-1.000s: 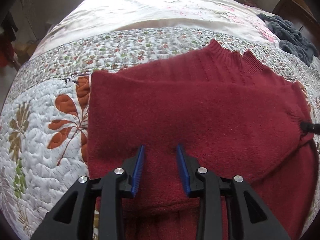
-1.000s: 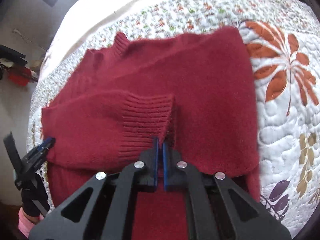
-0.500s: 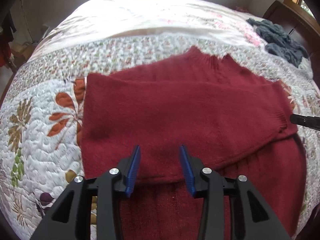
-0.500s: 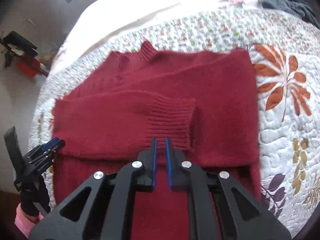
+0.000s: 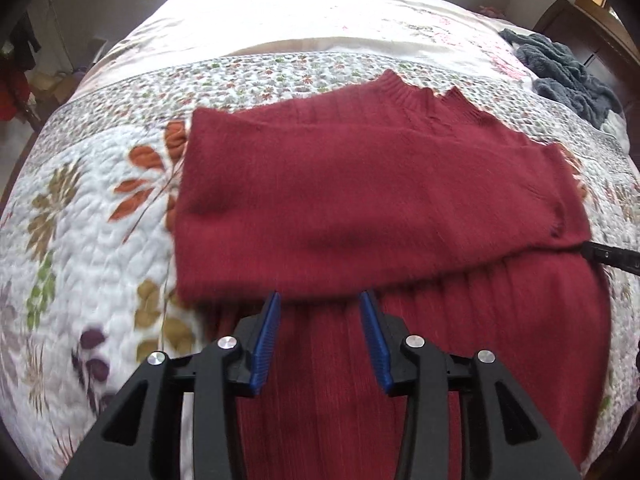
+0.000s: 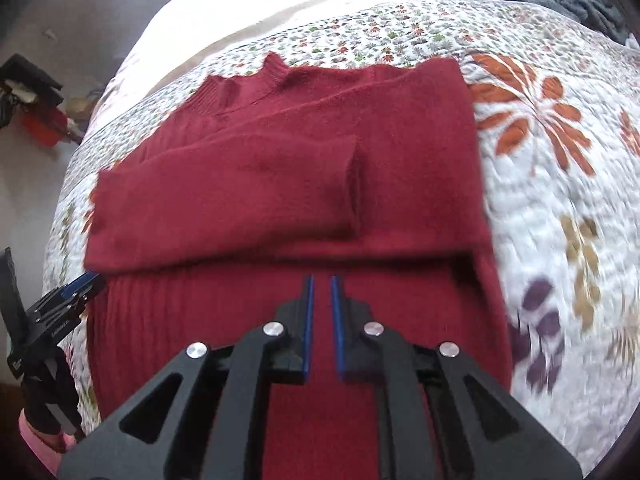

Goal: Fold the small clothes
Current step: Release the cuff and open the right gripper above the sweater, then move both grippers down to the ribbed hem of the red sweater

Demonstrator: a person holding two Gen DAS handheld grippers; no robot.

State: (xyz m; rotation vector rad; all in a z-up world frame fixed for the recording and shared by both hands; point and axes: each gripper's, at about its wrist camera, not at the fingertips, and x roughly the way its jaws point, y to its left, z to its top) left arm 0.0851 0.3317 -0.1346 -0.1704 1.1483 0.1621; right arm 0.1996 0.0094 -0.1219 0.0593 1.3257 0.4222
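My left tool hovers with jaws spread wide, empty, over the red sweater. My right tool has its jaws nearly together, pinching nothing. The sweater lies sleeves folded across on the quilted bed, bare quilt either side; a grey garment lies far right.

Right gripper slightly parted, empty, over red sweater; sleeves apparently folded across.
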